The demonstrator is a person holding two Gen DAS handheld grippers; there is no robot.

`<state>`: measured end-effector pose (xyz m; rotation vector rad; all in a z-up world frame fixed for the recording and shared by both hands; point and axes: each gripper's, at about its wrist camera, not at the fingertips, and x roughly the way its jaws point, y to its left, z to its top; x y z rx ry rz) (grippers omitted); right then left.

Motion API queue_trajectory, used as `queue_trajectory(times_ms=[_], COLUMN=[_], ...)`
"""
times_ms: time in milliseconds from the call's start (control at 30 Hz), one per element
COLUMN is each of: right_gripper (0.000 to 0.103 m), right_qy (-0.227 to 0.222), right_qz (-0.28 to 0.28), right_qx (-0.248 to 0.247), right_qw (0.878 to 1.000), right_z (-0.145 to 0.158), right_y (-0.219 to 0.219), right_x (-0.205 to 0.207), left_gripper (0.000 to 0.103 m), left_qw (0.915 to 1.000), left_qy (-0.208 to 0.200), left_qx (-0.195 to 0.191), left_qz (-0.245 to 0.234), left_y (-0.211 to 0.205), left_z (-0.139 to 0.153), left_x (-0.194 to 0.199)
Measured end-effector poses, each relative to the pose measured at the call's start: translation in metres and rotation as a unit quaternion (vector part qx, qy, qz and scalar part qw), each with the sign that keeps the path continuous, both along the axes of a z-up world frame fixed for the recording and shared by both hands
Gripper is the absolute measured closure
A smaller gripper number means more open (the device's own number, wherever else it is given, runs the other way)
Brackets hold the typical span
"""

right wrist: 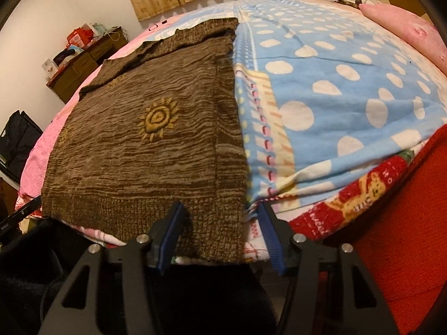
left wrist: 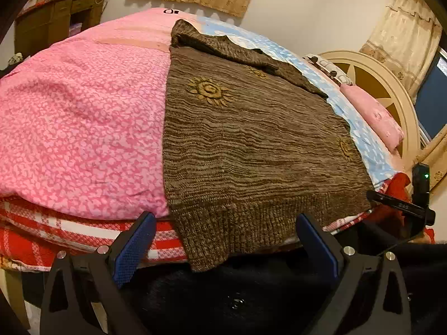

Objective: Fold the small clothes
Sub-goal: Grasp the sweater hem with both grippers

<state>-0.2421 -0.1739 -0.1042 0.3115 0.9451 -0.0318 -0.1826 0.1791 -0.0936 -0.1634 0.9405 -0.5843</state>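
A brown knitted sweater (left wrist: 251, 145) with yellow sun motifs lies flat on the bed, its ribbed hem hanging over the near edge. My left gripper (left wrist: 226, 230) is open wide at that edge, and the sweater's lower left corner hangs between its blue pads without touching them. In the right wrist view the sweater (right wrist: 145, 145) fills the left half. My right gripper (right wrist: 220, 220) stands open around the lower right corner of the hem. Its left finger (right wrist: 171, 231) rests over the ribbing and its right finger (right wrist: 269, 231) sits just past the side edge. The fabric is not pinched.
The sweater lies across a pink patterned quilt (left wrist: 78, 128) and a blue dotted blanket (right wrist: 335, 83). A red cloth (right wrist: 405, 223) covers the near right. A pink pillow (left wrist: 374, 117) and round headboard (left wrist: 371, 75) stand at the right, and a wooden desk (left wrist: 56, 19) is far left.
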Motion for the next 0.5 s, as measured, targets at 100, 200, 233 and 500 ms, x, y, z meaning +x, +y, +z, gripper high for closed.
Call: queue_trajectory(times_ms=[100, 200, 233, 500], right_gripper=[0.068, 0.075, 0.075, 0.073], right_qy=[0.005, 0.001, 0.000, 0.001], right_qz=[0.005, 0.003, 0.003, -0.001], right_qx=[-0.002, 0.011, 0.012, 0.007], right_qw=[1.000, 1.000, 1.000, 1.000], right_z=[0.000, 0.002, 0.002, 0.003], right_y=[0.001, -0.002, -0.002, -0.002], right_x=[0.000, -0.001, -0.002, 0.000], left_gripper=[0.022, 0.042, 0.056, 0.063], left_qw=[1.0000, 0.9997, 0.9994, 0.9994], left_qy=[0.002, 0.013, 0.016, 0.012], left_qx=[-0.001, -0.010, -0.014, 0.002], left_qz=[0.005, 0.019, 0.027, 0.033], left_y=[0.005, 0.013, 0.017, 0.016], left_z=[0.000, -0.002, -0.002, -0.002], left_x=[-0.001, 0.003, 0.004, 0.001])
